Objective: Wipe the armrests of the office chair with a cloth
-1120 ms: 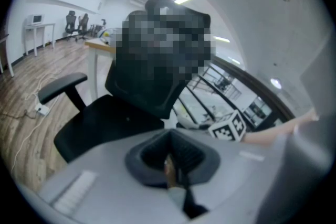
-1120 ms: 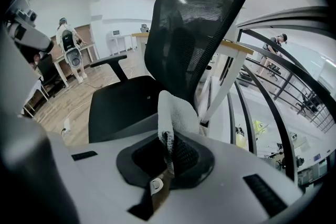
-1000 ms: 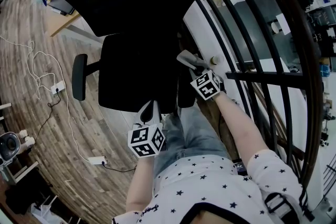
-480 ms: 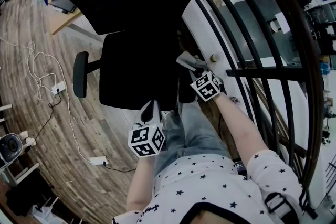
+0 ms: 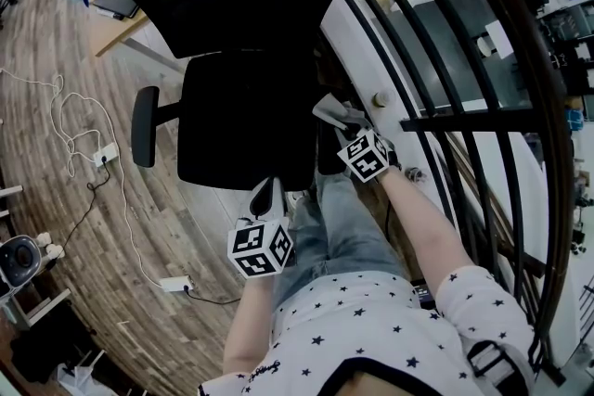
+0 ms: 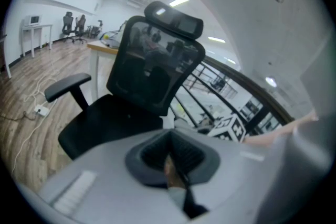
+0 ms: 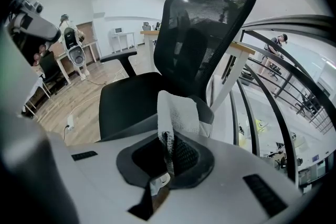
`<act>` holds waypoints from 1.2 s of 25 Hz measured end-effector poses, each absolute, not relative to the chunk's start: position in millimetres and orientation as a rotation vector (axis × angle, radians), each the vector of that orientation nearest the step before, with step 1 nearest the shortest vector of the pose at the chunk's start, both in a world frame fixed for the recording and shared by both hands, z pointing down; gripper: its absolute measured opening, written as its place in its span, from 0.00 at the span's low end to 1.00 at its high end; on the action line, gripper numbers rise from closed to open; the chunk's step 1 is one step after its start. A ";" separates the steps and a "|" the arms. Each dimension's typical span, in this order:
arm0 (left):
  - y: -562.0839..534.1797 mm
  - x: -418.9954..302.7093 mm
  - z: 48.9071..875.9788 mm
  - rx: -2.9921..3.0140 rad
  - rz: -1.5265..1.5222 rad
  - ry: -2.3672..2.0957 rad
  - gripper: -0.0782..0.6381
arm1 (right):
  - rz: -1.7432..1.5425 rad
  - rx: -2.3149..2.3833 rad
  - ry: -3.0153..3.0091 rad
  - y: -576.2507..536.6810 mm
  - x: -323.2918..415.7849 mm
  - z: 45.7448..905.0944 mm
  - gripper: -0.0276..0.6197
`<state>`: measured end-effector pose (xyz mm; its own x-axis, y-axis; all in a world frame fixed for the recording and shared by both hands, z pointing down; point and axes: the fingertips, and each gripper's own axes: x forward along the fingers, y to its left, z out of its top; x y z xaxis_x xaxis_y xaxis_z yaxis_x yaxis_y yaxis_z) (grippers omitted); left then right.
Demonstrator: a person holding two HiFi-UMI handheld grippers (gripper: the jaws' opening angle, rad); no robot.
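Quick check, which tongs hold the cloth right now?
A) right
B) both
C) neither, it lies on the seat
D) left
A: the right gripper view shows the cloth pinched in the right tongs, while the left tongs are closed on nothing.

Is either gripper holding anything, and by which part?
The right gripper pinches the white cloth by its lower end; the rest stands free above. The left gripper is shut, empty.
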<state>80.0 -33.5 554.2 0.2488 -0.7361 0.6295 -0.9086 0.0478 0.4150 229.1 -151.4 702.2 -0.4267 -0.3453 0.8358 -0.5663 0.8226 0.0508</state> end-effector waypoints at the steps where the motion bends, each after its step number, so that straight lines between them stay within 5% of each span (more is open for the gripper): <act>1: -31.9 79.7 553.9 1.725 0.273 -1.526 0.12 | 0.295 0.670 -2.058 -149.4 228.8 701.8 0.08; 30: -1.7 85.5 552.0 1.770 0.284 -1.491 0.12 | 0.322 0.621 -2.076 -75.9 224.7 703.9 0.08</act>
